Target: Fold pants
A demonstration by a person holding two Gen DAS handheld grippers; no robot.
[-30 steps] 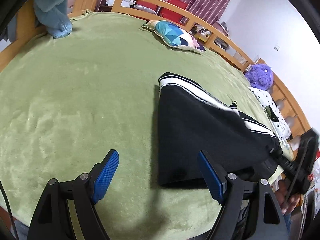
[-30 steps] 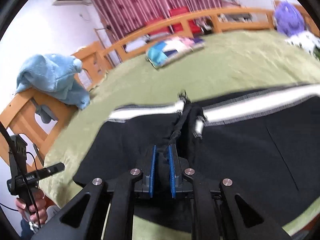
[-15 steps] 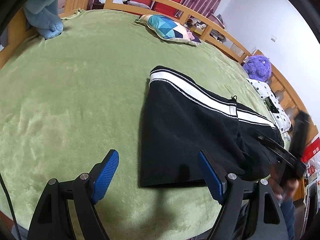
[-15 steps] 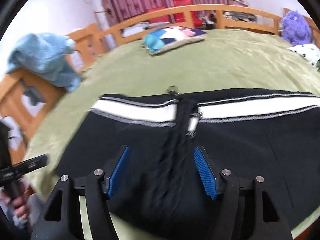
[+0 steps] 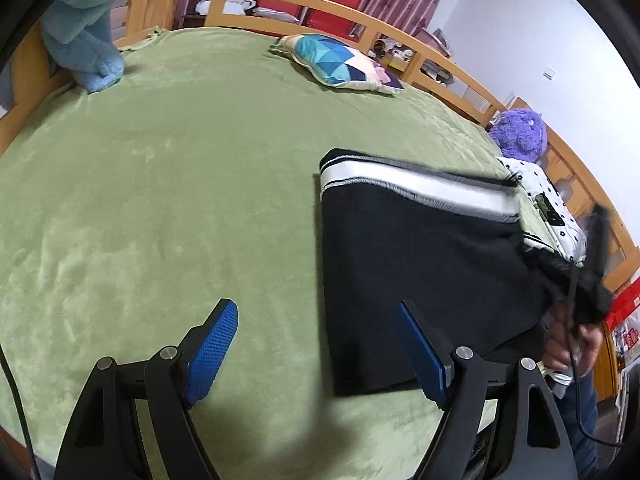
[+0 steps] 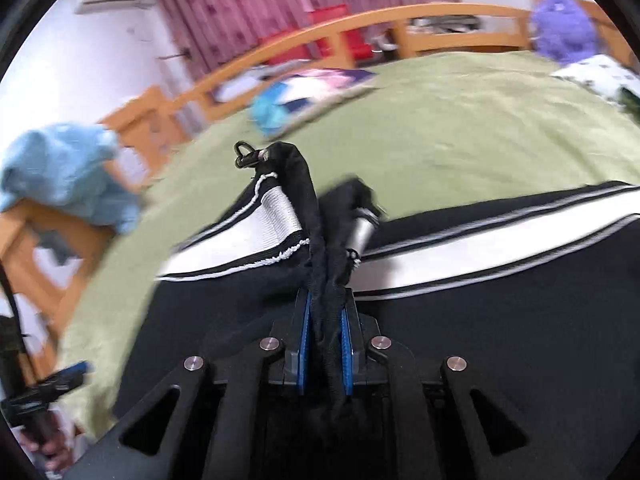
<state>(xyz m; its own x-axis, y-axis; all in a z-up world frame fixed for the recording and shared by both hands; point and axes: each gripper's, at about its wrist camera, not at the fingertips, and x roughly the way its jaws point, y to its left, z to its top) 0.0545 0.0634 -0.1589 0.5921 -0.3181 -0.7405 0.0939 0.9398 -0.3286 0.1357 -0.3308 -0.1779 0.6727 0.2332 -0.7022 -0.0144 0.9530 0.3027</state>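
Observation:
Black pants (image 5: 412,260) with a white side stripe lie folded on the green bedspread (image 5: 168,184), right of centre in the left wrist view. My left gripper (image 5: 316,344) is open and empty above the bed, its right finger over the pants' near left corner. My right gripper (image 6: 325,312) is shut on a bunched black fold of the pants (image 6: 500,320) and lifts it, with the striped edge (image 6: 264,216) raised in front. In the left wrist view the right gripper (image 5: 588,280) shows blurred at the pants' right end.
A blue towel (image 5: 92,28) hangs on the wooden bed rail (image 5: 400,36) at the far left. A patterned pillow (image 5: 340,64) lies at the far side. A purple plush toy (image 5: 520,132) and a spotted white cloth (image 5: 552,208) sit at the right edge.
My right gripper was open half a second ago; it has closed on the pants' fold and raised it. The left gripper stays open and has shifted slightly left of the pants.

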